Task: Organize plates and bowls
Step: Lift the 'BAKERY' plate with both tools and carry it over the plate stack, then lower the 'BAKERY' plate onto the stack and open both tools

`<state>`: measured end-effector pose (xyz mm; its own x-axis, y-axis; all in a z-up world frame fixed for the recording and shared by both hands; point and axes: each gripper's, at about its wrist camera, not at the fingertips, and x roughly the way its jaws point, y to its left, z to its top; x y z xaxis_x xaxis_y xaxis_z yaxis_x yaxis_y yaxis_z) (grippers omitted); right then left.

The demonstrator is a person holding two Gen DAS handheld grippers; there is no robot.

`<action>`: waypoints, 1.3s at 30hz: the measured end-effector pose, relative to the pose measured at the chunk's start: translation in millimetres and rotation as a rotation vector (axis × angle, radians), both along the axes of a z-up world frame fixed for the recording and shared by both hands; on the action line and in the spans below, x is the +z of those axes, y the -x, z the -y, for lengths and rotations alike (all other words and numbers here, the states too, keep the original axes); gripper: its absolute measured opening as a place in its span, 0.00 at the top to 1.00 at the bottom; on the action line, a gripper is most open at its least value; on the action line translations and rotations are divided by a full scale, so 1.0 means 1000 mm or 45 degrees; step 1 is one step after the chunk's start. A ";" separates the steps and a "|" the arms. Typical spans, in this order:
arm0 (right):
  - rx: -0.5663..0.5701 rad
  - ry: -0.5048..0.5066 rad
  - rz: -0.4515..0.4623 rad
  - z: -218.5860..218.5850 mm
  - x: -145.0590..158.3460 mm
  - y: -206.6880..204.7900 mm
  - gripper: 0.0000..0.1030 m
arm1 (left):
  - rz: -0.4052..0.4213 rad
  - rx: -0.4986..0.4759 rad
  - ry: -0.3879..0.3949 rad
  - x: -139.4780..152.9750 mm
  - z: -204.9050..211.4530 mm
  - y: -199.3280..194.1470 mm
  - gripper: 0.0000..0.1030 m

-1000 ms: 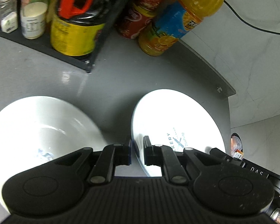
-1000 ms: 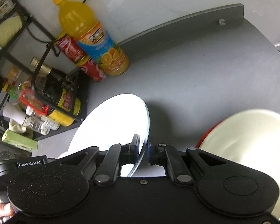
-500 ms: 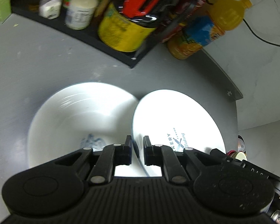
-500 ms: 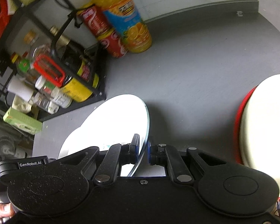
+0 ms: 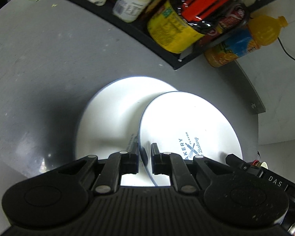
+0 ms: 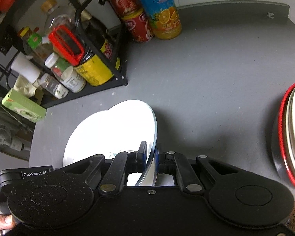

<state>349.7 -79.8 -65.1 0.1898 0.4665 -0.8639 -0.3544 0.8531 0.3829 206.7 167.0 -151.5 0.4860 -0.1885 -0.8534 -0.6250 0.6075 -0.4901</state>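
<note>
Near rim of plate [image 5: 188,123] hidden behind both tools. Left tool [image 5: 145,157] and right tool [image 6: 151,160] each clamped on it, tilted over white bowl [image 5: 112,114] on table [image 5: 39,59].

wrist cams close, facing down-forward | share plate [image 5: 186,122] [image 6: 127,125] — rack [image 5: 139,33] [image 6: 100,45]

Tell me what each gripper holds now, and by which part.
Both hold the same white plate by its rim. The left gripper pinches the near edge in its view; the right gripper pinches the rim on another side. A second plate lies below, unheld.
</note>
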 end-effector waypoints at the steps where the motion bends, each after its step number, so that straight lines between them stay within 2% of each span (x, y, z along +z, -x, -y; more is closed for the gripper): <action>1: 0.007 0.008 -0.003 -0.001 -0.001 0.002 0.92 | -0.003 0.006 0.005 -0.001 -0.001 0.003 0.91; 11: 0.042 0.037 -0.015 -0.010 -0.011 0.010 0.92 | -0.048 0.048 0.049 -0.017 -0.009 0.017 0.91; 20: 0.025 0.043 -0.035 -0.008 -0.023 0.009 0.94 | -0.082 0.040 0.034 -0.024 -0.009 0.014 0.90; 23: 0.023 0.040 -0.038 -0.008 -0.026 0.008 0.94 | -0.101 0.034 0.039 -0.023 -0.008 0.010 0.87; 26: 0.031 0.050 -0.035 -0.008 -0.029 0.008 0.93 | -0.116 0.023 0.004 -0.017 -0.009 0.005 0.86; 28: 0.032 0.045 -0.040 -0.009 -0.030 0.007 0.93 | -0.114 0.012 -0.031 -0.011 -0.011 0.001 0.81; 33: 0.034 0.052 -0.041 -0.011 -0.032 0.006 0.92 | -0.099 0.023 -0.168 0.014 -0.018 0.001 0.43; 36: 0.038 0.055 -0.043 -0.014 -0.034 0.005 0.91 | -0.096 0.054 -0.238 0.018 -0.021 0.003 0.39; 39: 0.054 0.070 -0.036 -0.017 -0.035 0.005 0.90 | -0.121 0.083 -0.231 0.009 -0.026 0.006 0.38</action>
